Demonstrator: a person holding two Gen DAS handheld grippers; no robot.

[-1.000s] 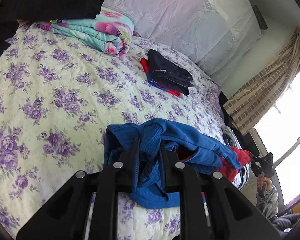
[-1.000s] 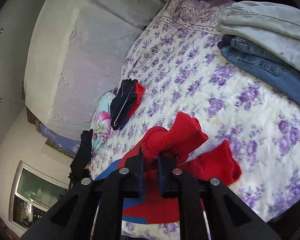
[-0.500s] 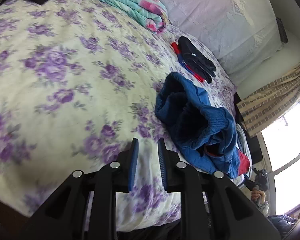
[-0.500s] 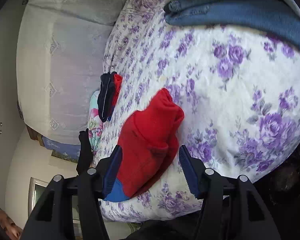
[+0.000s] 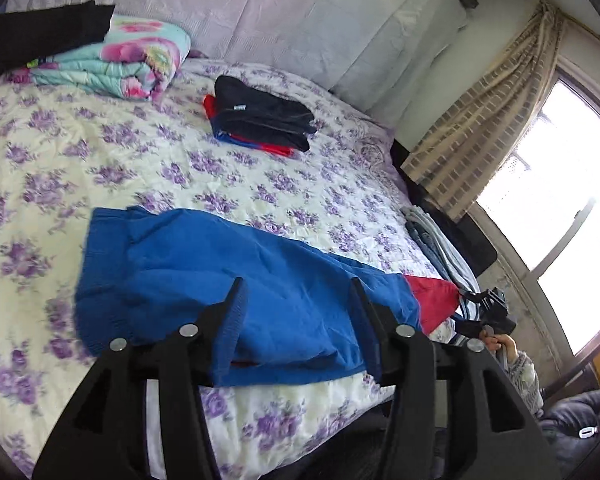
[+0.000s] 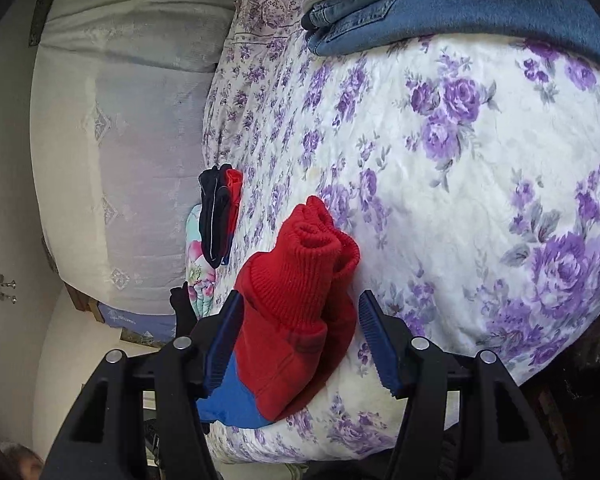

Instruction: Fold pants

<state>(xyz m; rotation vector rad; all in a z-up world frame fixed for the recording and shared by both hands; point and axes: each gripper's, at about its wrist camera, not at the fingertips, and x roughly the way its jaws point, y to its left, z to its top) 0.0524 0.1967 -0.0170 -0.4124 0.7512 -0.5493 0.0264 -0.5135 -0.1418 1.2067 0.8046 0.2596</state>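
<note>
The blue and red pants lie stretched along the near edge of the flowered bed, blue waist end at the left and red leg ends at the right. My left gripper hovers over the blue part. Its jaws are opening, with cloth below them and no pad pressing on it. My right gripper stands open, and the bunched red cuffs lie loose between its fingers. In the left wrist view the right gripper shows by the red end, held by a hand.
A folded stack of dark, red and blue clothes lies mid-bed. A folded floral quilt with a black garment on it is at the head. Folded jeans under a grey garment sit at the far corner. The curtain and window are at the right.
Both grippers let go of the pants, which dropped from a bunched heap to lie flat. The right jaws opened first, then the left. The left gripper swung away and came back over the blue part.
</note>
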